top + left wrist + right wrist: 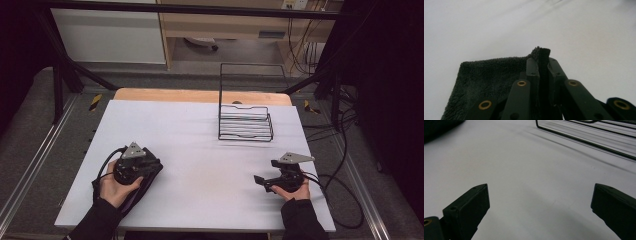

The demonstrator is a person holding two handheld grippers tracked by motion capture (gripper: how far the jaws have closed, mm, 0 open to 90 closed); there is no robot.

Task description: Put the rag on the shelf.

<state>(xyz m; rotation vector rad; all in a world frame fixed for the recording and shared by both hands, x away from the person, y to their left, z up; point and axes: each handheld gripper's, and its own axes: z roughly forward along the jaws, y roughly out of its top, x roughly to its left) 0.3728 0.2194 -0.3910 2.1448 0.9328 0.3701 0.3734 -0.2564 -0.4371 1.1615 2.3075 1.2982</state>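
Holding item one, a dark towel (489, 75), lower left of the worktop (200, 150): my left gripper (543, 65) fingers clamp its edge. Right gripper (539, 202), lower right: fingers spread wide, empty. Rack (246, 122), upper right.

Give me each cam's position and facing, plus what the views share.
High view: above the person's side, looking forward and down on the white table and wire rack; both forearms, left gripper, right gripper.
Left gripper view: rides the left gripper, looking along shut jaws pinching a dark towel.
Right gripper view: rides the right gripper, open jaws, facing the rack.
Shared: the rack shows in the high and right gripper views.
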